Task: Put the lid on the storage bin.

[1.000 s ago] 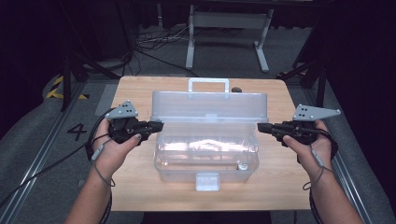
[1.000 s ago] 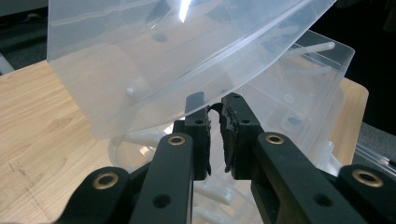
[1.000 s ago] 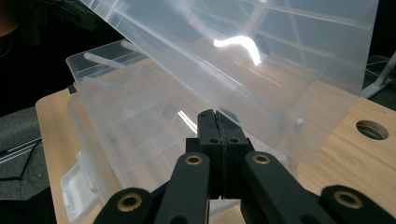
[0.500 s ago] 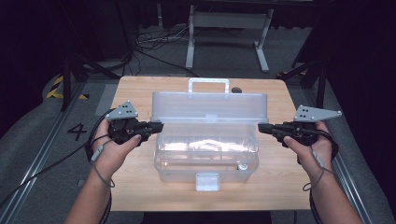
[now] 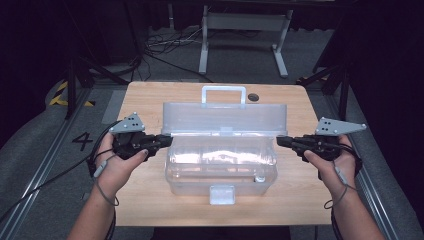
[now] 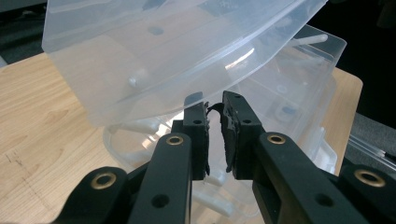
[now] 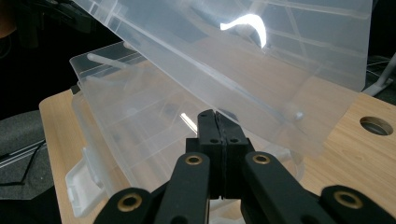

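Nothing moved since earlier: 1 clear box (image 5: 220, 165), lid (image 5: 225, 119) raised; left tongs (image 5: 166, 140) slightly parted, right tongs (image 5: 281, 141) clenched empty.

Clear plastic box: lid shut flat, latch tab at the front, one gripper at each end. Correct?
Not quite. The lid is raised, not shut flat; the left gripper view shows it tilted up off the clear plastic box. The rest holds: latch tab at the front, left gripper and right gripper at the two ends.
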The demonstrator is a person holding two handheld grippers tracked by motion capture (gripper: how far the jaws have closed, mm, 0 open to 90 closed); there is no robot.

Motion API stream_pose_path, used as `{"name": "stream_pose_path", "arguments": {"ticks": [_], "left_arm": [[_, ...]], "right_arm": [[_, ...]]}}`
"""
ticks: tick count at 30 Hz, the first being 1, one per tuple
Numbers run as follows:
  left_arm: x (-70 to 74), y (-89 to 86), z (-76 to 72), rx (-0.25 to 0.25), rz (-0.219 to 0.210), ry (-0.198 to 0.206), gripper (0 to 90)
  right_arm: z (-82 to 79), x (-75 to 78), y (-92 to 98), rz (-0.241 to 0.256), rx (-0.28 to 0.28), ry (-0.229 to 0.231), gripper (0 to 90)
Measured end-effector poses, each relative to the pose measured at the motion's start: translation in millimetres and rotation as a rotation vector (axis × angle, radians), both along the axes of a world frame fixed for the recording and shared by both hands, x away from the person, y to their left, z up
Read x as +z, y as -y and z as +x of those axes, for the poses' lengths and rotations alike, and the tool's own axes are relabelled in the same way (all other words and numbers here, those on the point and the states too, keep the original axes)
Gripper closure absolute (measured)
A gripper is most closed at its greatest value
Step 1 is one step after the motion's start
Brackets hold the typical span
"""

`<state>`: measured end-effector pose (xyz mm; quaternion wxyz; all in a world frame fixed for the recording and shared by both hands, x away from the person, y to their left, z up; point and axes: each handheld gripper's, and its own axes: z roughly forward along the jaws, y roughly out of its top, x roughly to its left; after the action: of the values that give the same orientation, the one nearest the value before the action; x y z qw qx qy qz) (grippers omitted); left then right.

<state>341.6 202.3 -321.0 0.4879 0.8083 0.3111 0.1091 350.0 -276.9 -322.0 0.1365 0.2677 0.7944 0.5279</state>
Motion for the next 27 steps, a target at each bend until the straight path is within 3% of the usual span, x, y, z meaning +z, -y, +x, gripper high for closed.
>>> {"name": "stream_pose_path", "arguments": {"ticks": [27], "left_arm": [[-9.6,-3.9,-17.0,-0.023,0.046,-0.017,81.1]], "right_arm": [[-15.5,-14.0,-0.5,-0.047,0.021,-0.015,90.0]]}}
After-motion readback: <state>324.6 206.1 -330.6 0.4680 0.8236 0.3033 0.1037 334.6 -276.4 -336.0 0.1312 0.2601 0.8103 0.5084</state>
